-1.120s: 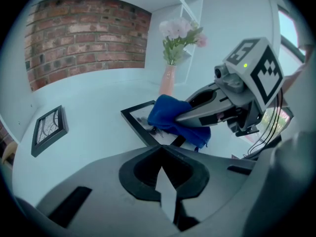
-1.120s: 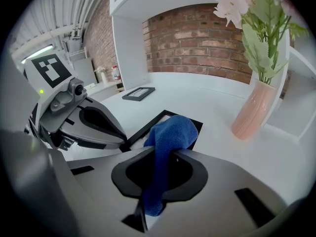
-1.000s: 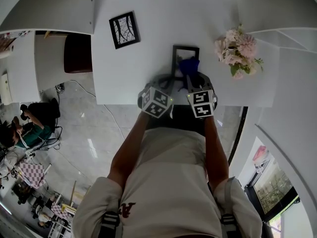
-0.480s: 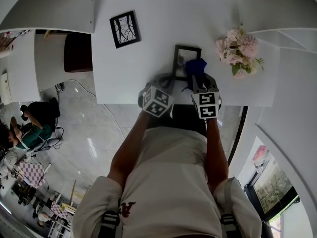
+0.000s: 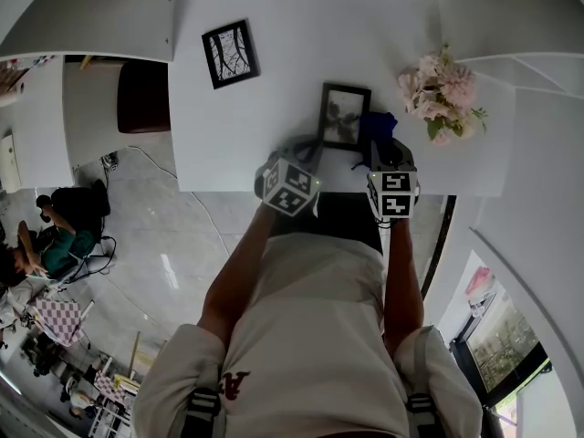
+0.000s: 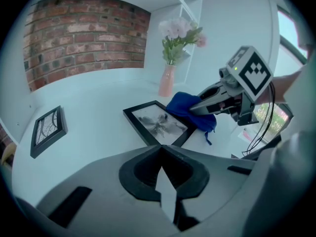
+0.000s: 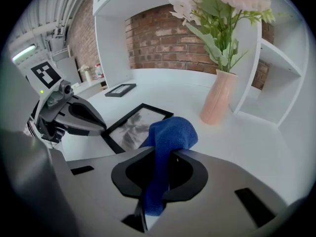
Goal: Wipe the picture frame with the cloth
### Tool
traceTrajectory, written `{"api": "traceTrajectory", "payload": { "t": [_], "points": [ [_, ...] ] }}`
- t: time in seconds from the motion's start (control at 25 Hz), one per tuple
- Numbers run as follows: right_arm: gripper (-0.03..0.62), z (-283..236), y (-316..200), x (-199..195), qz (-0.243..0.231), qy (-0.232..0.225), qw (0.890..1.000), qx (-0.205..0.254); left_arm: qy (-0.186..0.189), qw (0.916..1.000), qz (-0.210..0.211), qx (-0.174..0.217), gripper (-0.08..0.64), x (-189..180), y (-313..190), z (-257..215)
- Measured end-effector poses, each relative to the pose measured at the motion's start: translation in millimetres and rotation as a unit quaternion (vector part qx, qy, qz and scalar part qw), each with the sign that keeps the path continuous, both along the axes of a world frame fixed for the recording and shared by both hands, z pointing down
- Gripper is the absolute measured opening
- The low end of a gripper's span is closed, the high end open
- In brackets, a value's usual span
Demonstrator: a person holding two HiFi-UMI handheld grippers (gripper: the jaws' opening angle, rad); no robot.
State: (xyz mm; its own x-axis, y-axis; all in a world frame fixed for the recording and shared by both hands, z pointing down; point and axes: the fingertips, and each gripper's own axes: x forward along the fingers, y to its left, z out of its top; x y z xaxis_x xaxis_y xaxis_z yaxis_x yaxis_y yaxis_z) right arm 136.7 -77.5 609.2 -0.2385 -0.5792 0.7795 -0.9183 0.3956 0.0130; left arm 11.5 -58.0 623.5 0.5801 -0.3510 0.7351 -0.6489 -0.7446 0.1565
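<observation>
Staged home corner set inside a bigger open hall. Home bits: brick wall (image 6: 84,38), white shelving (image 7: 276,68), white table (image 5: 274,108) w/ pink vase (image 7: 217,98) of flowers (image 5: 438,89), framed pic (image 5: 344,116), second framed pic (image 5: 229,54). Hall bits: glossy tiled floor (image 5: 173,263), seated person (image 5: 57,245) lower left, checkered table (image 5: 57,322) nearby.

On the bench (image 5: 292,108), the picture frame (image 5: 344,115) lies near the front edge, about midway along it. The cloth (image 5: 379,124) is just beside the frame's right side, between the jaws of the right hand-held gripper (image 5: 381,144). A vase of flowers (image 5: 438,89) stands farther right. A second frame (image 5: 229,54) lies near the left edge, farther back.
</observation>
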Motion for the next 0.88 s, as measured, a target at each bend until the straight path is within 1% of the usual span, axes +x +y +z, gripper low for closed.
{"api": "traceTrajectory", "payload": {
  "t": [0.16,0.32,0.6,0.88],
  "points": [
    [0.035,-5.1,-0.2,15.7,0.011,0.014,1.000,0.006,0.001,1.0000,0.001,0.000,-0.002,-0.1,-0.2,-0.5],
    [0.035,-20.2,-5.0,11.2,0.006,0.011,1.000,0.022,0.003,1.0000,0.000,-0.001,-0.002,-0.3,0.0,-0.8],
    [0.035,-53.5,-24.6,-21.6,-0.027,-0.013,0.998,0.064,0.003,1.0000,0.000,-0.002,-0.002,0.3,-0.4,-0.6],
    [0.035,-56.9,-41.8,-66.2,-0.069,-0.038,0.995,0.068,0.002,1.0000,-0.001,-0.002,-0.002,0.6,-0.6,-1.6]
  ]
}}
